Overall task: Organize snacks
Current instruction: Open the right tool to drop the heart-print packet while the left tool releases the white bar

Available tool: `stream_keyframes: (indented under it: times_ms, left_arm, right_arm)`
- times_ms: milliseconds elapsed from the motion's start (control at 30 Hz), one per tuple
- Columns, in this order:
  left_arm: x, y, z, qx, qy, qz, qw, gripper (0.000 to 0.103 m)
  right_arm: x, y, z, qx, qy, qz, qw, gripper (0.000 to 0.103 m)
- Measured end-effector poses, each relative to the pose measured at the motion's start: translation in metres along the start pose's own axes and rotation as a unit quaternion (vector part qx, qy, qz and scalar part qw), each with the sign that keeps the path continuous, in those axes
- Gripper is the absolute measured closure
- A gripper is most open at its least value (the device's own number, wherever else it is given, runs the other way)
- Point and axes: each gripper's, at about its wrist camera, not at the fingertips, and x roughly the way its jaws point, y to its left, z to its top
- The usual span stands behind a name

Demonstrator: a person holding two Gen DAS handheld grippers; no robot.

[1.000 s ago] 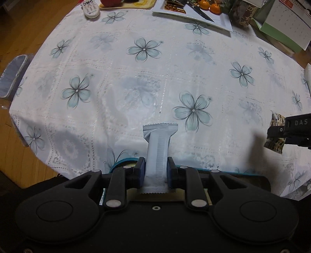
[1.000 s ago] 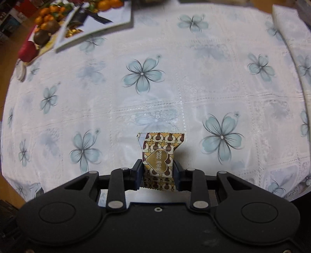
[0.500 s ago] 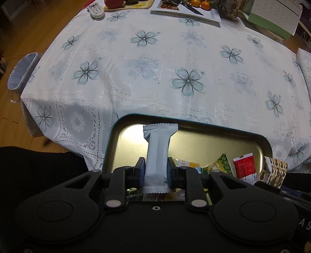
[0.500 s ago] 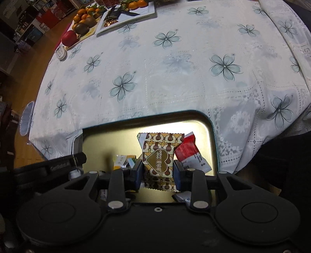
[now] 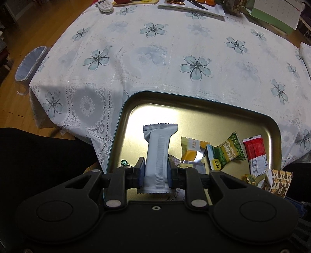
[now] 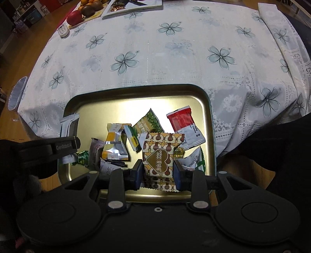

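Left hand-held gripper (image 5: 155, 172) — jaws clamped on a long pale-grey foil snack bar (image 5: 157, 155), long axis pointing away from the camera, over the gold metal tray (image 5: 213, 118). Right hand-held gripper (image 6: 157, 173) — jaws clamped on a square brown-and-gold patterned snack packet (image 6: 158, 153), upright over the same tray. Loose in tray: red-and-white sachet (image 6: 184, 124), green packet (image 6: 148, 122). Beyond: worktop under floral white tablecloth (image 5: 175, 58).

White floral lace tablecloth (image 5: 159, 64) over table. At far edge: white rectangular plate (image 5: 194, 8), round white container (image 5: 105, 4), green desk calendar (image 5: 276, 13). Red apple (image 6: 74, 17) beside brown fruit (image 6: 88, 10).
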Motion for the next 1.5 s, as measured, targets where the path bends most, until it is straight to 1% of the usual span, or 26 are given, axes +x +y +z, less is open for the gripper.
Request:
stream_keyframes:
  times_ms: [233,367,533,667,800,933,1067,1133,1233,1267,1300,1333,1400,1500]
  left_arm:
    - [0.007,0.003,0.023,0.003,0.012,0.008,0.9999,0.073]
    - [0.009,0.005,0.041,0.001,0.012,0.021,0.9997,0.073]
    - [0.014,0.007,0.056,0.000,0.015,0.034,0.9993,0.073]
    - [0.019,0.007,0.062,0.002,0.021,0.037,0.9991,0.073]
    - [0.025,0.005,0.061,0.004,0.029,0.032,0.9991,0.073]
    - [0.034,0.002,0.059,0.008,0.041,0.026,0.9988,0.072]
    - [0.036,0.000,0.062,0.009,0.032,0.031,0.9990,0.066]
    - [0.034,0.000,0.063,0.005,0.032,0.025,0.9992,0.066]
    - [0.029,-0.002,0.063,0.007,0.027,0.022,0.9994,0.065]
    - [0.026,-0.002,0.061,0.008,0.022,0.022,0.9995,0.065]
    - [0.024,-0.003,0.059,0.010,0.019,0.023,0.9995,0.065]
    - [0.021,-0.003,0.058,0.010,0.016,0.024,0.9995,0.065]
    - [0.017,-0.002,0.054,0.010,0.010,0.023,0.9996,0.065]
    - [0.010,-0.003,0.047,0.008,-0.001,0.023,0.9997,0.065]
  right_arm:
    - [0.005,0.003,0.011,0.005,0.034,0.006,0.999,0.070]
    - [0.008,0.007,0.020,0.002,0.036,-0.003,0.999,0.070]
    - [0.012,0.010,0.029,0.000,0.041,0.004,0.999,0.070]
    - [0.017,0.012,0.034,-0.001,0.044,0.004,0.999,0.070]
    - [0.023,0.014,0.035,-0.003,0.052,0.009,0.999,0.070]
    - [0.031,0.017,0.033,-0.005,0.061,0.003,0.998,0.070]
    - [0.036,0.018,0.034,-0.005,0.063,0.002,0.998,0.070]
    - [0.036,0.018,0.033,-0.007,0.063,0.000,0.998,0.070]
    - [0.036,0.017,0.034,-0.002,0.060,0.001,0.998,0.067]
    - [0.035,0.016,0.034,0.001,0.057,-0.001,0.998,0.064]
    - [0.034,0.016,0.034,0.003,0.052,-0.003,0.999,0.057]
    - [0.032,0.015,0.034,0.002,0.046,-0.007,0.999,0.054]
    - [0.030,0.014,0.032,-0.004,0.036,-0.018,0.999,0.053]
    - [0.026,0.011,0.029,-0.007,0.021,-0.024,0.999,0.051]
